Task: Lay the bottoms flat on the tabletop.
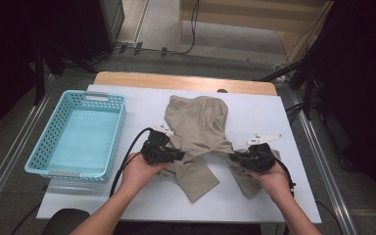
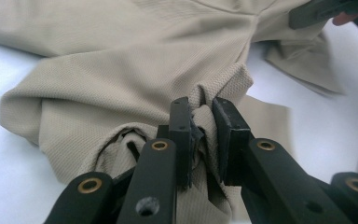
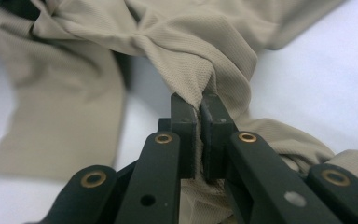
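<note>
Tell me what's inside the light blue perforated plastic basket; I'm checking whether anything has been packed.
The light blue perforated plastic basket shows only its bare floor; its near wall hides a strip.

Beige garment (image 1: 198,122), fine mesh weave, on white table (image 1: 284,191). Turquoise perforated basket (image 1: 38,152) left of garment. Black grippers.

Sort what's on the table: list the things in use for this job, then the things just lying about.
In use:
- beige garment
- left gripper, shut on a fold of it
- right gripper, shut on a fold of it

Lying about:
- blue basket, empty, left of the garment
</note>
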### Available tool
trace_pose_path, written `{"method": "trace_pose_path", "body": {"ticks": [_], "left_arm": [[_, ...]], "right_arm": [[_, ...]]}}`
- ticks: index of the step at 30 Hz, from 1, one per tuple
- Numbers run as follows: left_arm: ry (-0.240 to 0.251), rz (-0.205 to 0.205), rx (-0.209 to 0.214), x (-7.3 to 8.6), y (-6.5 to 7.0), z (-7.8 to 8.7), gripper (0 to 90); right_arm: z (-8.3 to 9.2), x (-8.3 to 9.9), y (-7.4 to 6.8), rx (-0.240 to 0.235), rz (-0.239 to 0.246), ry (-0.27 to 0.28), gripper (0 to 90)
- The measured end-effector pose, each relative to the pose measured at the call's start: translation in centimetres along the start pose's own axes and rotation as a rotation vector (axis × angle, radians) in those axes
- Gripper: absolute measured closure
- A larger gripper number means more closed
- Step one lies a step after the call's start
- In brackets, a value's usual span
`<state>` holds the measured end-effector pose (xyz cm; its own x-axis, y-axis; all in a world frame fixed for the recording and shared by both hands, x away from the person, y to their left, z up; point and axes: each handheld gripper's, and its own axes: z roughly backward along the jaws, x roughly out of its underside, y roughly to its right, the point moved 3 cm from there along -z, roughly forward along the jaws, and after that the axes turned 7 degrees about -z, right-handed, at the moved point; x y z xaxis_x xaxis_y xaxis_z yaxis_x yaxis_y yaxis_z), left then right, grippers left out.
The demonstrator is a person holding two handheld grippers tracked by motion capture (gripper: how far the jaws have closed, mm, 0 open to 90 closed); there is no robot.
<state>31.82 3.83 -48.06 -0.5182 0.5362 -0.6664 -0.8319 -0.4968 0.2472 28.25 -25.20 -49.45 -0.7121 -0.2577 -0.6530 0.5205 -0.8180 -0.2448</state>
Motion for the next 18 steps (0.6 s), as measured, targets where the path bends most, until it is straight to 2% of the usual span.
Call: {"method": "trace_pose_path", "body": {"ticks": [4, 8, 11, 12, 13, 14, 16, 18], "left_arm": [[-0.02, -0.038, 0.011, 0.7, 1.9, 1.0, 78.5], [-0.04, -0.037, 0.049, 2.3, 3.1, 1.7, 77.8], [-0.024, -0.042, 0.068, 2.9, 3.7, 2.5, 74.7], [-0.012, -0.047, 0.065, 2.9, 3.7, 2.9, 71.8], [0.005, -0.052, 0.049, 2.8, 3.6, 3.3, 67.7], [0.021, -0.055, 0.036, 2.7, 3.4, 3.6, 63.9], [0.061, -0.052, 0.017, 2.1, 2.8, 4.2, 59.3], [0.102, -0.058, -0.009, 1.5, 2.0, 4.5, 54.8]], "right_arm": [[1.4, 1.4, -2.1, -0.025, 0.028, -0.005, 83.5], [2.1, 2.6, -4.2, -0.065, 0.056, -0.019, 83.3], [2.5, 3.5, -5.8, -0.117, 0.09, -0.039, 82.0], [2.6, 3.6, -6.1, -0.119, 0.096, -0.037, 77.6], [2.7, 3.8, -6.3, -0.122, 0.093, -0.031, 67.6], [2.9, 3.8, -6.3, -0.111, 0.094, -0.015, 61.6], [3.6, 3.5, -6.0, -0.093, 0.088, 0.026, 56.7], [4.1, 3.1, -5.3, -0.074, 0.075, 0.091, 53.5]]}}
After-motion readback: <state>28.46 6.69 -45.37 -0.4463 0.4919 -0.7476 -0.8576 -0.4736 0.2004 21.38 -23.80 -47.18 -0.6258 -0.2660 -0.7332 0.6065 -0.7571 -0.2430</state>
